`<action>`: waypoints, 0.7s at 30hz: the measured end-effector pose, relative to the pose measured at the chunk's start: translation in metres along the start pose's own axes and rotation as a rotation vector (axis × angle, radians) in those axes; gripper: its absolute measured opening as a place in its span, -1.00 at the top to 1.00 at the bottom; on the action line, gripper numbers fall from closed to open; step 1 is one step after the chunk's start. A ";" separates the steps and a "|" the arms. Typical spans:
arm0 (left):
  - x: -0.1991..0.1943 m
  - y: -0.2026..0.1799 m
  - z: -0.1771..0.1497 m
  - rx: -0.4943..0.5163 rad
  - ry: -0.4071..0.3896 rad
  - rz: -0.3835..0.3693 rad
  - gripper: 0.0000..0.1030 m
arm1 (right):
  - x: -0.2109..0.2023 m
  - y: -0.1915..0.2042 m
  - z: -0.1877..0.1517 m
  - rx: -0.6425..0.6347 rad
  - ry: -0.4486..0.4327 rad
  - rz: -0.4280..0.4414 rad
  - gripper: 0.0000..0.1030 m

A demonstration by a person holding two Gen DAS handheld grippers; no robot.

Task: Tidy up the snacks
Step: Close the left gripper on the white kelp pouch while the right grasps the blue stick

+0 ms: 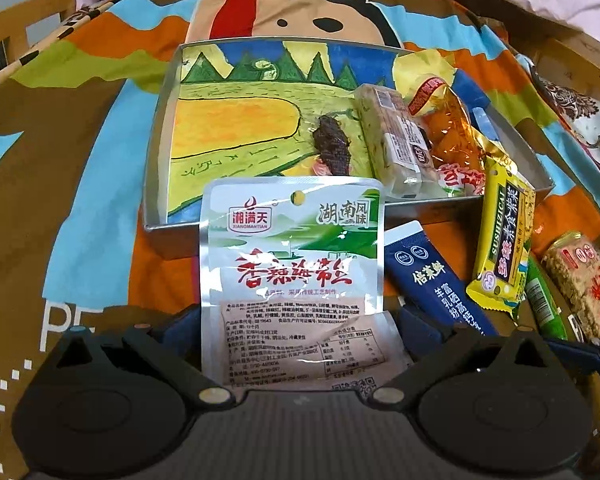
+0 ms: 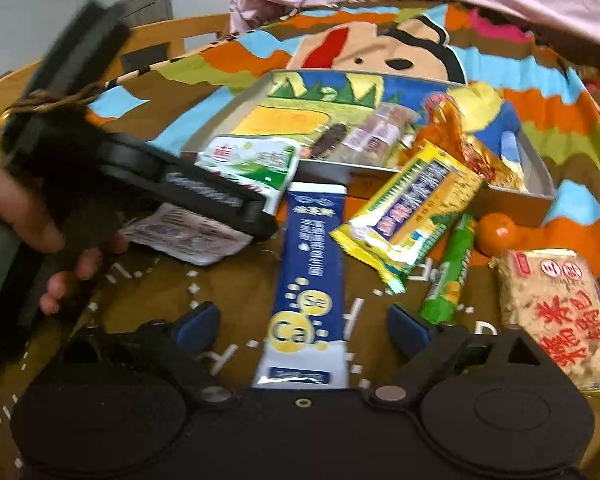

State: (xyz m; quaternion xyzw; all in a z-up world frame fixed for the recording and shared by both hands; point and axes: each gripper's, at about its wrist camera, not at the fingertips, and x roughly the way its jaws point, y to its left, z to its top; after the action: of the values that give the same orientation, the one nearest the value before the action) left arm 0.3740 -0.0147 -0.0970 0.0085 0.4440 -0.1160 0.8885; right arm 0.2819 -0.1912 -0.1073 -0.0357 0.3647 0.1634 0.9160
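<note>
Left wrist view: three snacks are already laid in the shallow grey cardboard tray [image 1: 156, 152], a white seaweed pouch [image 1: 292, 264] is pinched by the left hand-held gripper [image 1: 300, 320] at its near rim, while the blue calcium sachet [image 2: 312, 272] lies untouched between the spread fingers of the right hand-held gripper [image 2: 300, 328], with four others left outside.

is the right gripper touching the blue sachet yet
Apart. The right wrist view shows the right gripper open, a clear gap between each blue pad and the blue sachet.

Blue sachet [image 2: 310, 264] (yellow bubbles)
</note>
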 end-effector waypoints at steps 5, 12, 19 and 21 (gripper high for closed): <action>0.000 -0.004 0.000 0.034 0.012 0.005 -0.97 | 0.000 -0.005 0.001 -0.003 -0.004 -0.026 -0.28; -0.011 -0.001 -0.006 0.039 0.013 -0.026 -0.95 | -0.008 -0.002 -0.005 -0.050 -0.009 -0.040 0.20; -0.039 0.003 -0.024 0.012 0.008 -0.081 -0.94 | -0.026 -0.001 -0.017 -0.025 0.003 -0.021 0.23; -0.048 0.003 -0.031 0.007 0.011 -0.096 -0.94 | -0.033 0.001 -0.021 -0.017 0.010 -0.016 0.23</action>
State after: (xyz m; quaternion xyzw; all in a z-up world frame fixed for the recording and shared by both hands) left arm 0.3224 0.0016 -0.0779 -0.0092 0.4483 -0.1602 0.8793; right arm 0.2455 -0.2034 -0.0998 -0.0471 0.3678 0.1590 0.9150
